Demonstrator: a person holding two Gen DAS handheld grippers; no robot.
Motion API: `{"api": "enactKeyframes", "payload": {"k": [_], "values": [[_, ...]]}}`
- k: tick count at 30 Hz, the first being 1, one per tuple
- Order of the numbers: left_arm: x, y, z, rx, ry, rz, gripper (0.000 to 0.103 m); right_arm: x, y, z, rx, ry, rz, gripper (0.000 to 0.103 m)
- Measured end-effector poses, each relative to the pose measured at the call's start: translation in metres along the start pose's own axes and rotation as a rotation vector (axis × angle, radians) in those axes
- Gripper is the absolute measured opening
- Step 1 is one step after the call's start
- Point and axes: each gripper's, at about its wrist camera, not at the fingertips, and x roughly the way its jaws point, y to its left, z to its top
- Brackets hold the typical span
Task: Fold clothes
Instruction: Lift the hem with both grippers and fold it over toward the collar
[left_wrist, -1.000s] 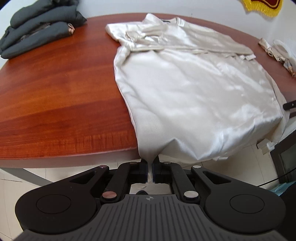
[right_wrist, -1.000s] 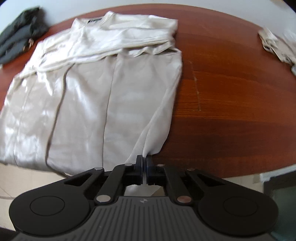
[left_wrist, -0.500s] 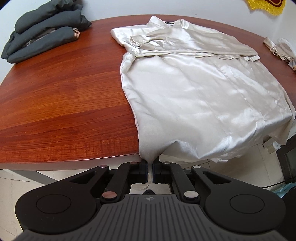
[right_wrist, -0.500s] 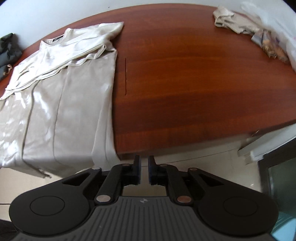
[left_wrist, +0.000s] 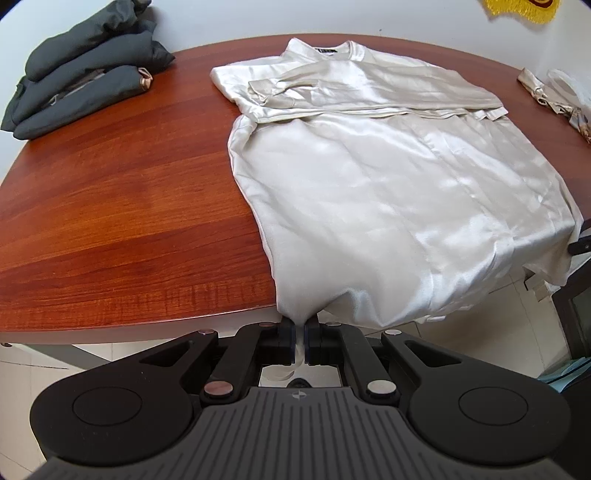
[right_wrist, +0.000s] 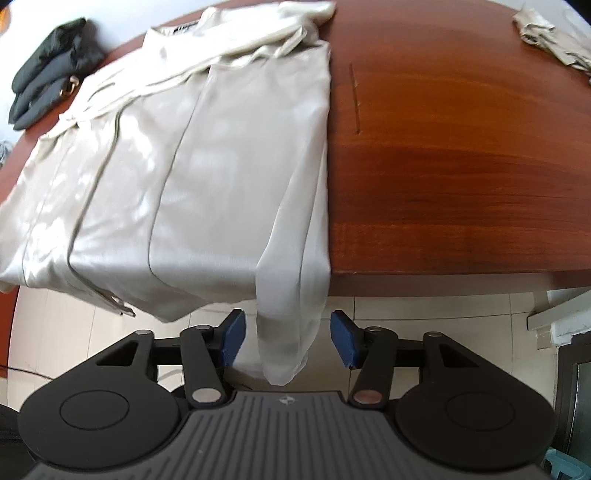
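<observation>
Satin, L wrist view: one cream shirt (left_wrist: 388, 184) lies flat on the red-brown wood bench (left_wrist: 110, 203), sleeves folded across the chest, hem hanging over the near edge.
L hand-held gripper (left_wrist: 300, 338): clenched on the shirt's near-left hem corner, fabric pinched between the pads; same grip as 1 s ago.
Dark clothes (left_wrist: 85, 66): one folded grey stack, far-left corner of bench.
Beige cloth (left_wrist: 546, 96): one crumpled piece at far-right edge.
Containers: can't make out any.
R wrist view: same shirt (right_wrist: 207, 166), right hem corner droops off the bench (right_wrist: 443, 166) edge.
R hand-held gripper (right_wrist: 288, 338): released; jaws have just been opening, wide apart now, the drooping corner hangs between the blue pads (right_wrist: 343, 338) w/o touching. 1 s ago it was clamped on that corner.
Count: 2 grippers, 1 shirt, 1 dark stack (right_wrist: 48, 85).
</observation>
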Motion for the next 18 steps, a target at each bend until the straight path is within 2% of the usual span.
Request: {"api": "enactKeyframes", "payload": {"k": [1,2,3,5,9,15,18], "values": [[-0.003,0.0,0.0,-0.006,-0.008,-0.002,0.004,0.001,-0.001,0.001,-0.003,0.005,0.012,0.032],[-0.005,0.0,0.001,-0.013,-0.016,-0.004,0.004,0.002,-0.002,0.001,-0.002,0.01,0.023,0.014],[-0.007,0.0,0.001,-0.019,-0.025,-0.004,0.004,0.001,-0.003,0.001,0.001,0.009,0.033,0.008],[-0.012,0.001,0.003,-0.032,-0.044,-0.005,0.004,-0.006,-0.007,0.002,0.006,0.002,0.054,0.004],[-0.022,0.004,0.008,-0.05,-0.079,-0.002,0.004,-0.028,-0.014,0.005,-0.005,-0.015,0.081,0.003],[-0.033,0.013,0.019,-0.095,-0.128,0.001,0.003,-0.078,-0.029,0.021,-0.021,-0.088,0.096,0.003],[-0.039,0.015,0.028,-0.116,-0.157,0.004,0.003,-0.101,-0.032,0.039,-0.045,-0.145,0.079,0.003]]}}
